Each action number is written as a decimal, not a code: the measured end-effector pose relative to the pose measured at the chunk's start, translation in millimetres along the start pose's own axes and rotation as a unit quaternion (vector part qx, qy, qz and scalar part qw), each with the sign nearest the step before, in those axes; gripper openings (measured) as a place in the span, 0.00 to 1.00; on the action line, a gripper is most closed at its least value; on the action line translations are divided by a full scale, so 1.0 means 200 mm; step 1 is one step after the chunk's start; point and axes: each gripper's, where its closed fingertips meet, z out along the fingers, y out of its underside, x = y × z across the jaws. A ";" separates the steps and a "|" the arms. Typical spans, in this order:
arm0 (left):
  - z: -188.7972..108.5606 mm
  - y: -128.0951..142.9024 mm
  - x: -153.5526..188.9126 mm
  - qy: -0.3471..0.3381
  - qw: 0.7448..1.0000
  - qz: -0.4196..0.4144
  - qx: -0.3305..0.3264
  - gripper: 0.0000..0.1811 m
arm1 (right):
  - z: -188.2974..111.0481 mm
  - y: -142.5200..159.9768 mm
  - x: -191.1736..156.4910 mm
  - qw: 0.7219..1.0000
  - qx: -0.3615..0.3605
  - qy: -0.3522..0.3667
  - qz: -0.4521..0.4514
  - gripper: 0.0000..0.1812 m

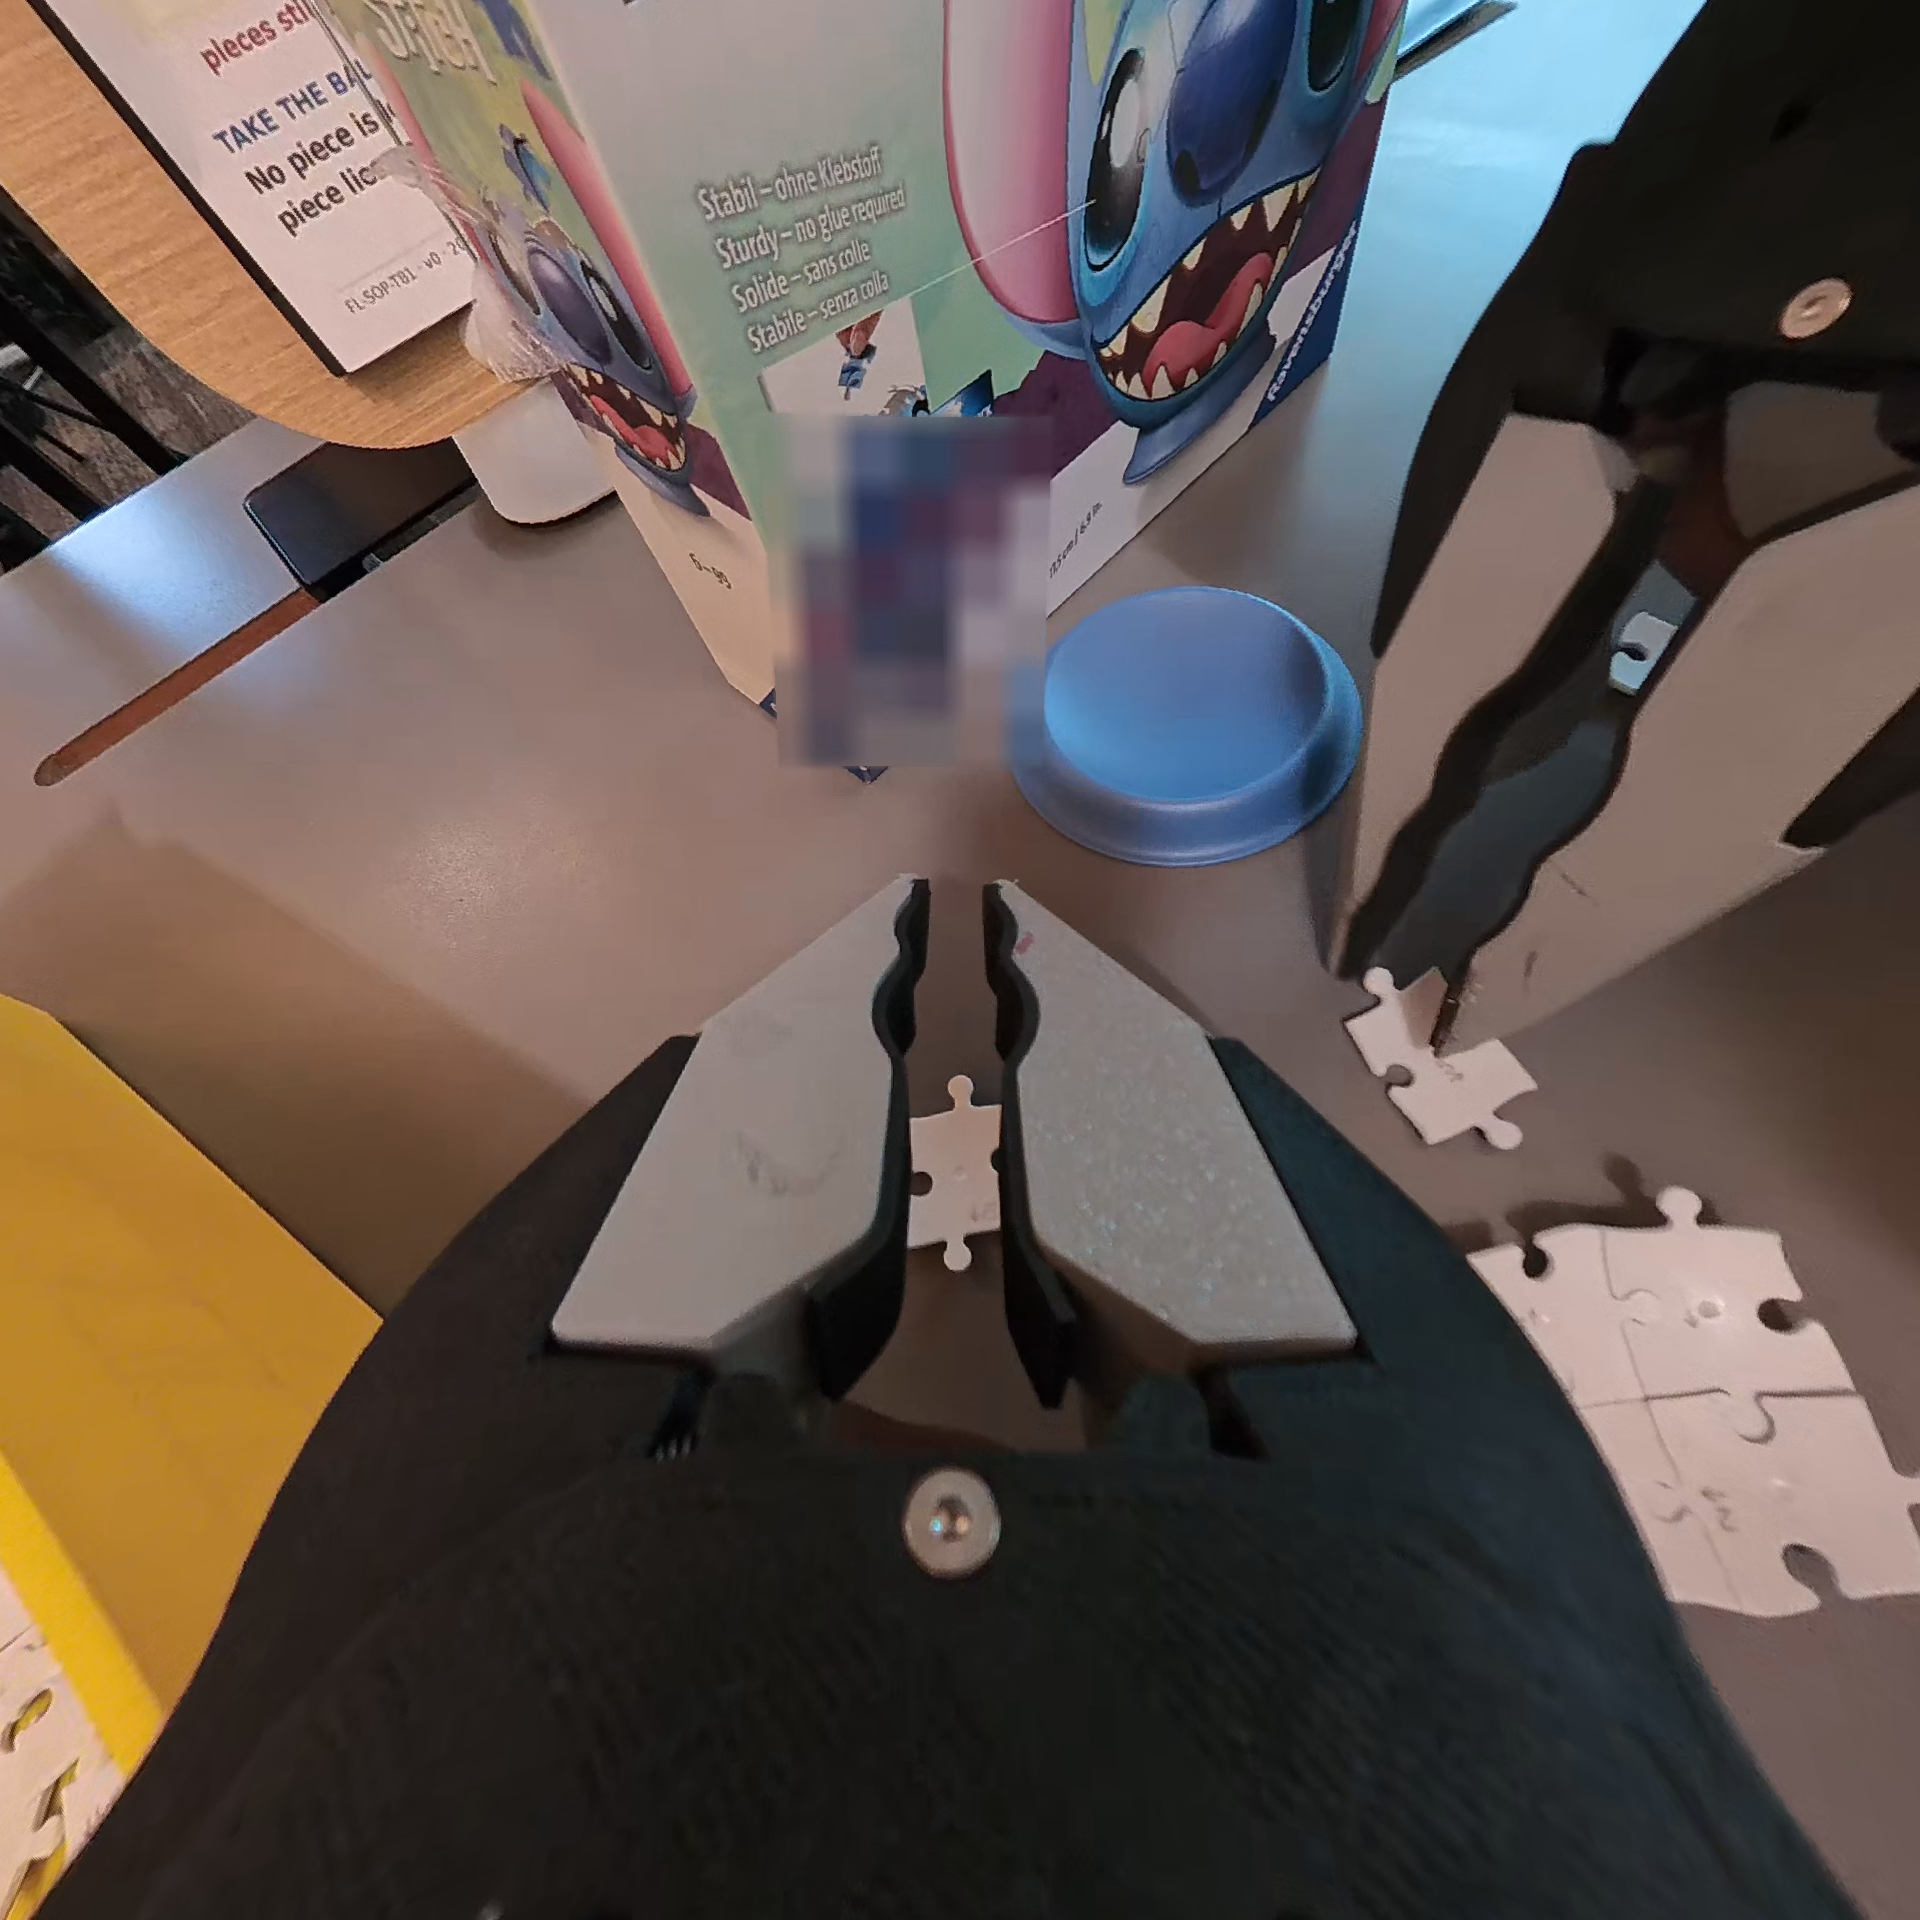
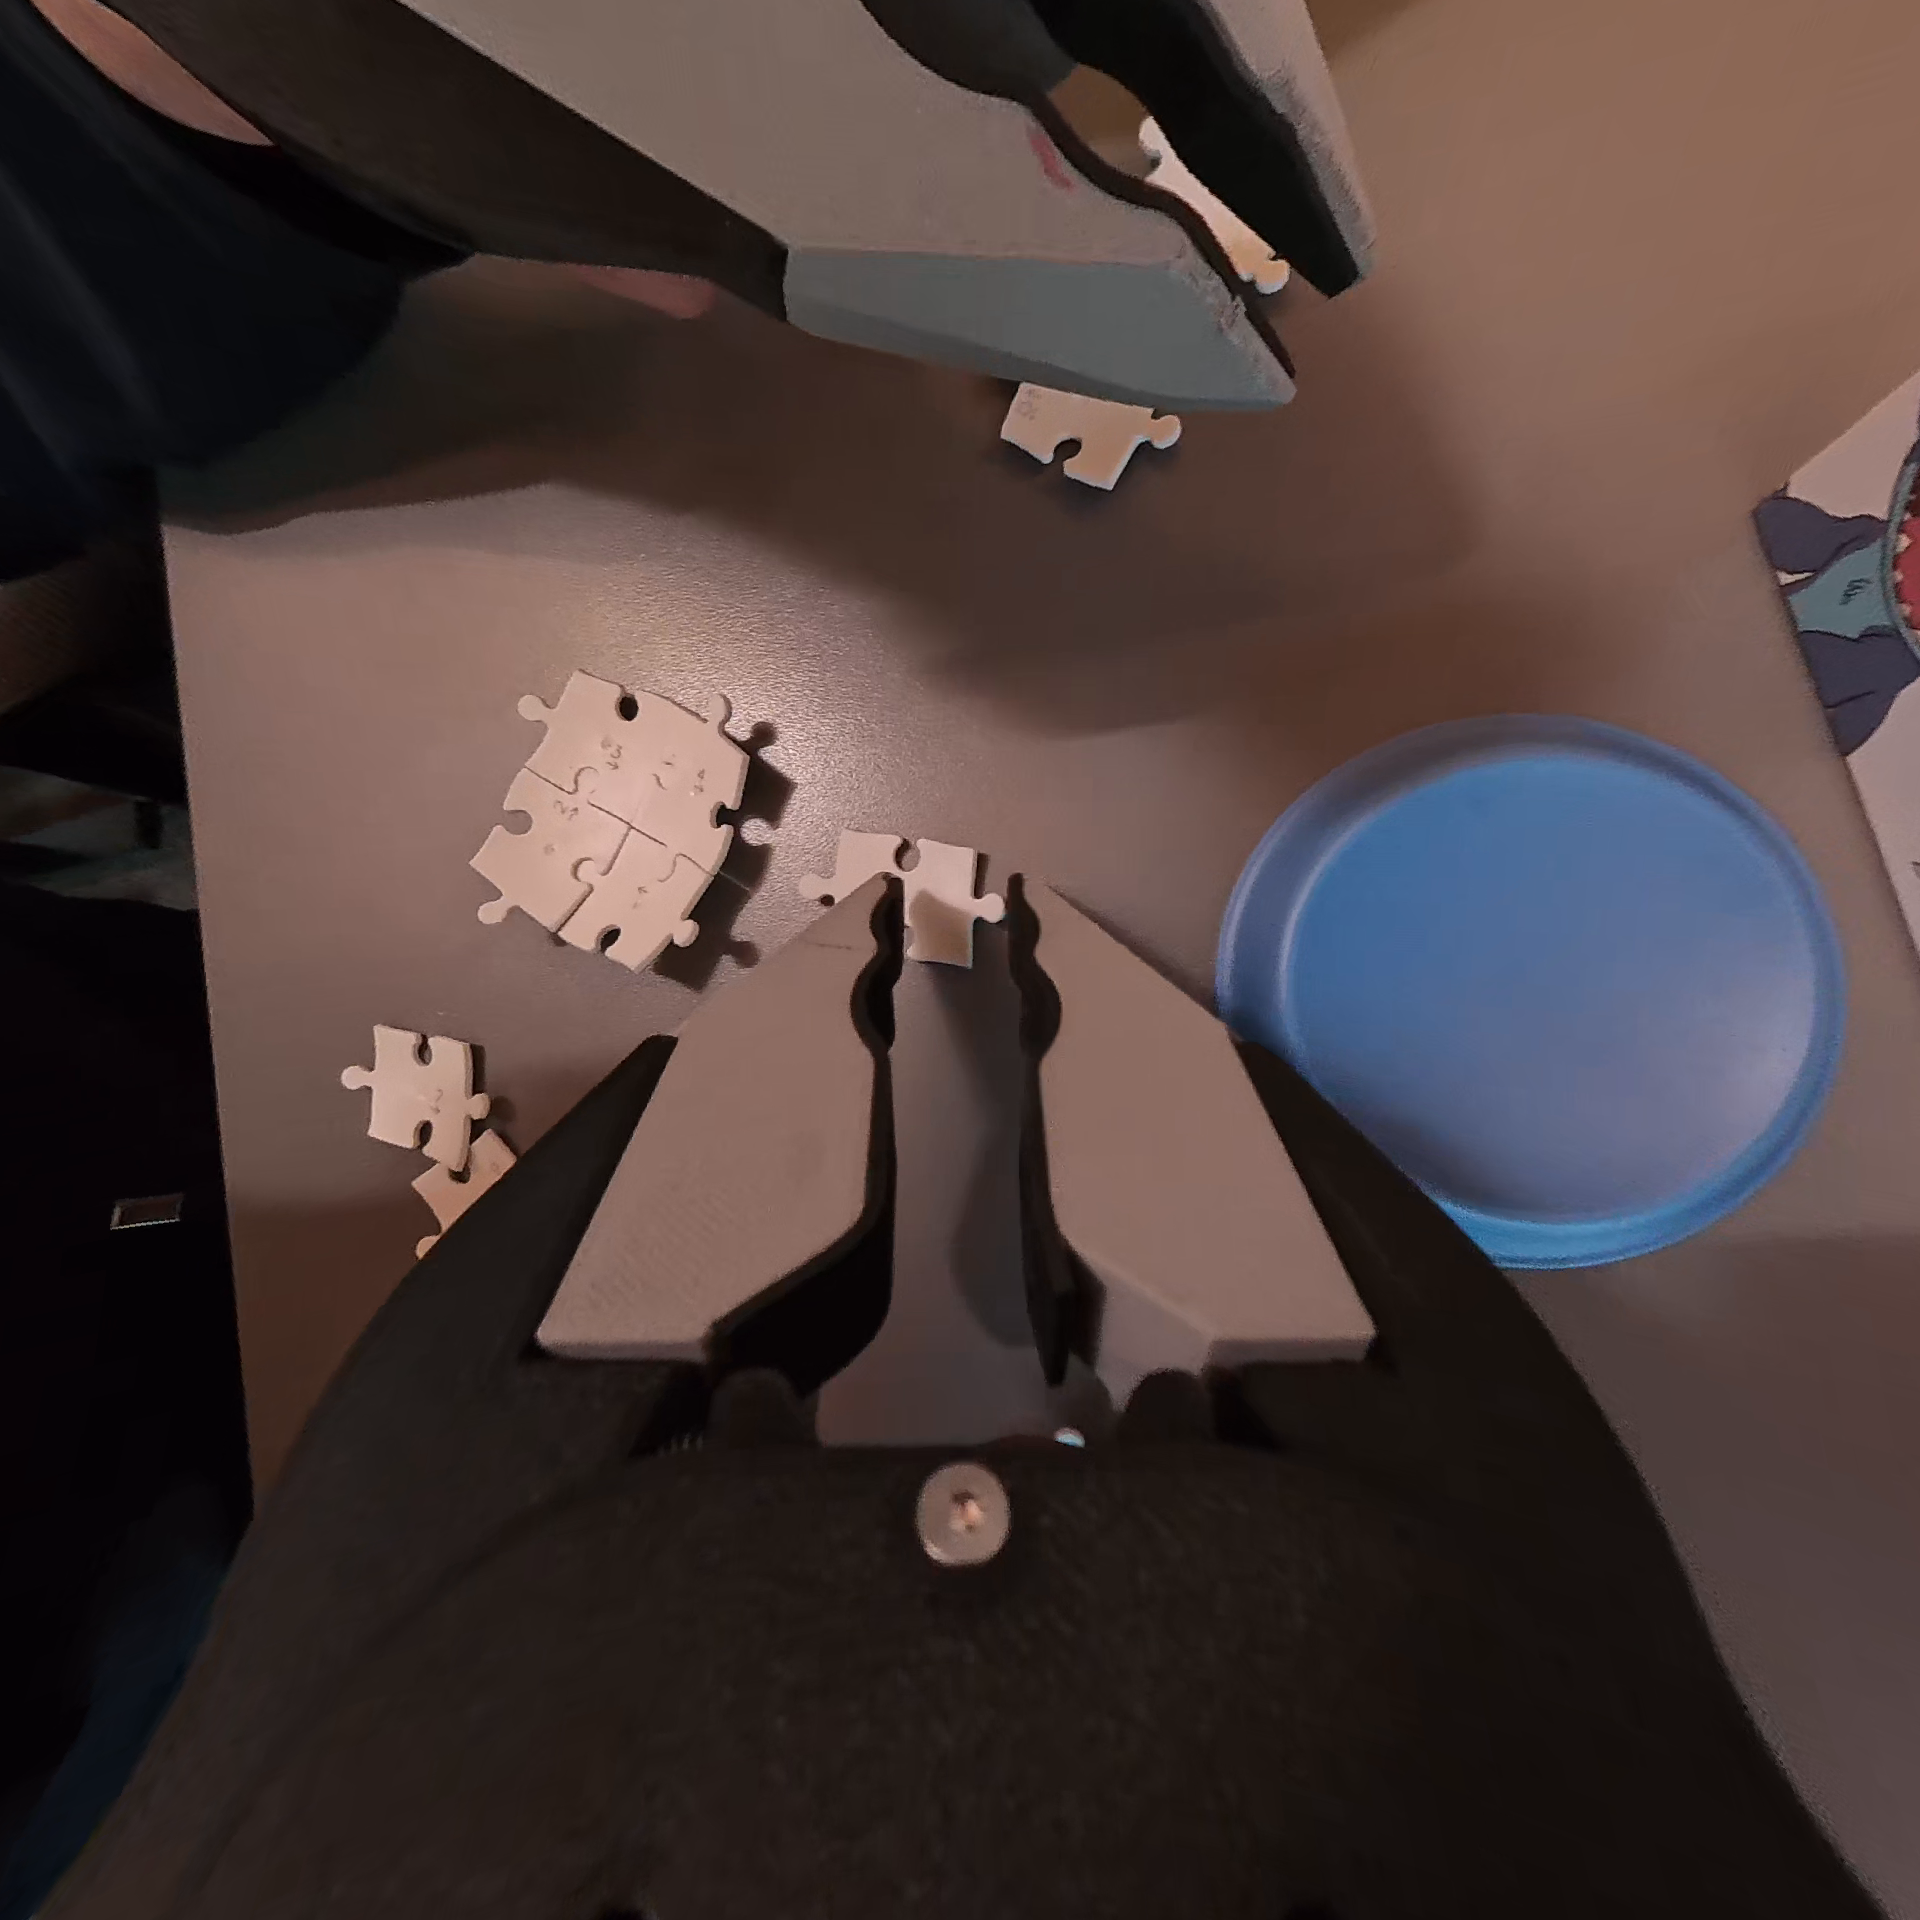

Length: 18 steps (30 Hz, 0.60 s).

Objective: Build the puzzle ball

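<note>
My left gripper [image 1: 956, 894] is shut on a white puzzle piece [image 1: 954, 1174], held deep between its fingers above the grey table [image 1: 468, 831]. In the right wrist view it [image 2: 1314, 332] hangs at the top with that piece [image 2: 1247, 255] poking out. My right gripper [image 2: 951, 883] has its tips on the table. Its fingers are closed around one piece [image 2: 943, 904] of a joined pair, also seen in the left wrist view [image 1: 1439, 1070] under that gripper [image 1: 1397, 992]. A joined patch of several white pieces [image 2: 613, 821] lies to its left.
A blue round stand [image 2: 1538, 987] sits right of my right gripper, in front of the upright puzzle box [image 1: 831, 260]. Loose pieces lie on the table [image 2: 421, 1086] [image 2: 1091, 426]. A yellow container [image 1: 125, 1299] is at the left. A person's dark sleeve [image 2: 156, 260] is at the table edge. The gap from one gripper's tips to the other's is roughly 9 centimeters.
</note>
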 end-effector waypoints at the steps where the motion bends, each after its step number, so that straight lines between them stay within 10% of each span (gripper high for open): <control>1: 0.00 0.00 0.00 0.000 1.000 0.000 0.000 0.04 | 0.00 0.00 -0.01 1.000 0.002 -0.005 0.003 0.08; 18: 0.00 0.00 0.01 0.003 1.000 0.003 0.001 0.04 | -0.14 0.04 0.00 0.999 -0.015 -0.003 -0.045 0.06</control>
